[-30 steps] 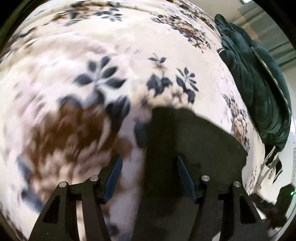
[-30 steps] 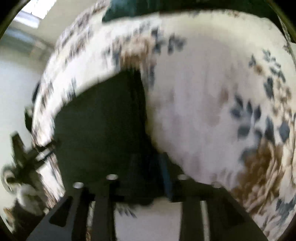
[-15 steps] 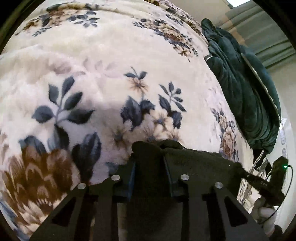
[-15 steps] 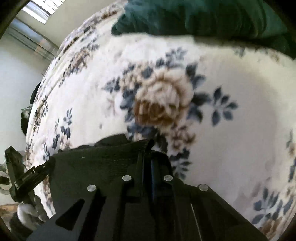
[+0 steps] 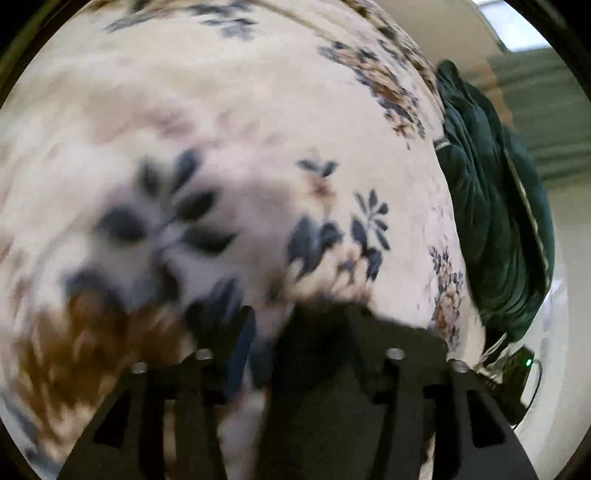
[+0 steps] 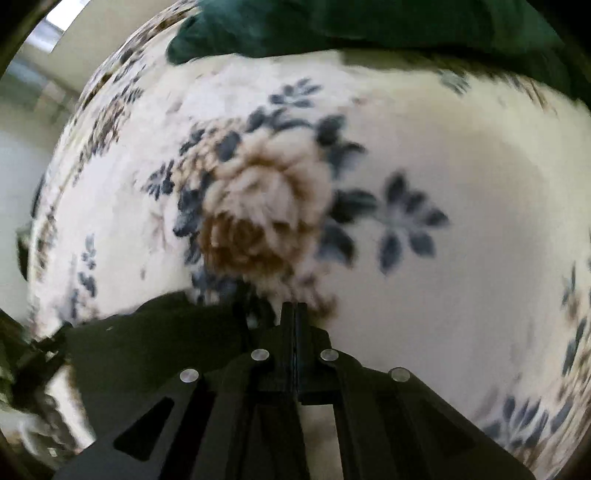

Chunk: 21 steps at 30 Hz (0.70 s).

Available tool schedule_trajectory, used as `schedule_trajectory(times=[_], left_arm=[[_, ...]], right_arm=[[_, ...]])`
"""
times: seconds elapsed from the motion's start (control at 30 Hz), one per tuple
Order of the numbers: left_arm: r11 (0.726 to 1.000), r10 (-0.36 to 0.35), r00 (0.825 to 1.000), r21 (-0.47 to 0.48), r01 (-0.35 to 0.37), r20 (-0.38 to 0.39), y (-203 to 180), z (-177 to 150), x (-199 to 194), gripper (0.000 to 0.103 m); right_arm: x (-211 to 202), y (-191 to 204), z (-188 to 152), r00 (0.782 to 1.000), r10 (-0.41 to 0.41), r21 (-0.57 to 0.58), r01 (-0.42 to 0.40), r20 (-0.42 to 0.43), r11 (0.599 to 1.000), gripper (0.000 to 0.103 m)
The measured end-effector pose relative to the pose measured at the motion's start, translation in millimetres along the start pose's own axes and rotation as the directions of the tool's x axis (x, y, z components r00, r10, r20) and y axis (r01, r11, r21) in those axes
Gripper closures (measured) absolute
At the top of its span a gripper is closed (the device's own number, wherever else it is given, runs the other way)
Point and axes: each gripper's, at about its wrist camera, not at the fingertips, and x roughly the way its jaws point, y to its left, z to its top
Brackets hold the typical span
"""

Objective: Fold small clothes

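A: Blanket [image 5: 229, 122], cream with blue leaves and brown roses, fills both views. Where is the garment?

B: The dark garment [image 5: 332, 398] lies on that blanket, right under the left claw [image 5: 303, 332]. That claw is spread wide, its left finger [image 5: 240, 347] over bare blanket, the cloth's top edge between the fingers and running off past its right finger.

A: And the right claw [image 6: 294, 314]?

B: Pressed together, fingers meeting in a thin seam. The garment [image 6: 155, 343] lies just left of its tip; whether any cloth is caught in the seam I cannot tell, the view is blurred.

A: Anything else?

B: A dark green quilt [image 5: 495, 229] heaped well to the right of the left claw, and ahead of the right claw [image 6: 369, 26] at the blanket's far edge.
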Motion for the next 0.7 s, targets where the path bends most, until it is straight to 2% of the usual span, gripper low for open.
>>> schedule_trajectory(times=[0.07, 0.1, 0.13, 0.2, 0.3, 0.33, 0.37, 0.43, 0.53, 0.6, 0.63, 0.7], left_arm=[[0.994, -0.059, 0.998, -0.098, 0.055, -0.035, 17, -14, 0, 0.054], [0.984, -0.105, 0.993, -0.149, 0.096, -0.059, 23, -20, 5, 0.054], [0.972, -0.156, 0.985, -0.191, 0.139, -0.078, 27, -26, 11, 0.054], [0.967, -0.196, 0.975, -0.183, 0.175, -0.101, 20, -30, 28, 0.054], [0.987, -0.149, 0.987, -0.063, 0.145, -0.065, -4, -24, 38, 0.054], [0.991, -0.132, 0.989, -0.024, 0.13, -0.063, -11, -21, 41, 0.054], [0.992, -0.129, 0.99, 0.003, 0.129, -0.06, -15, -17, 43, 0.054], [0.99, -0.139, 0.987, 0.021, 0.141, -0.076, -15, -15, 43, 0.051], [0.981, -0.187, 0.977, 0.031, 0.191, -0.104, -3, -29, 30, 0.041], [0.974, -0.222, 0.966, 0.021, 0.226, -0.129, 7, -48, 22, 0.035], [0.969, -0.241, 0.959, 0.013, 0.246, -0.147, 11, -60, 20, 0.034], [0.967, -0.246, 0.953, 0.025, 0.254, -0.176, 13, -77, 22, 0.034]], right_arm=[[-10, -5, -10, 1.0, 0.014, -0.008, -0.014, -0.006, 1.0, 0.085], [-13, -9, -16, 0.999, 0.04, 0.003, -0.04, -0.014, 0.999, 0.064], [-14, -14, -23, 0.997, 0.076, 0.023, -0.076, -0.026, 0.997, 0.056], [-13, -17, -36, 0.991, 0.122, 0.049, -0.119, -0.054, 0.992, 0.056], [-2, -20, -52, 0.978, 0.186, 0.058, -0.181, -0.091, 0.982, 0.054], [5, -21, -56, 0.974, 0.199, 0.053, -0.195, -0.109, 0.979, 0.047], [11, -18, -58, 0.971, 0.204, 0.048, -0.199, -0.124, 0.979, 0.044], [29, -16, -62, 0.955, 0.241, 0.041, -0.238, -0.172, 0.97, 0.034], [50, -18, -65, 0.915, 0.339, 0.059, -0.334, -0.218, 0.941, 0.021], [58, -17, -64, 0.889, 0.393, 0.068, -0.388, -0.236, 0.919, 0.016], [62, -15, -64, 0.866, 0.432, 0.069, -0.429, -0.251, 0.9, 0.016], [72, -7, -67, 0.796, 0.515, 0.092, -0.514, -0.32, 0.853, 0.016]])
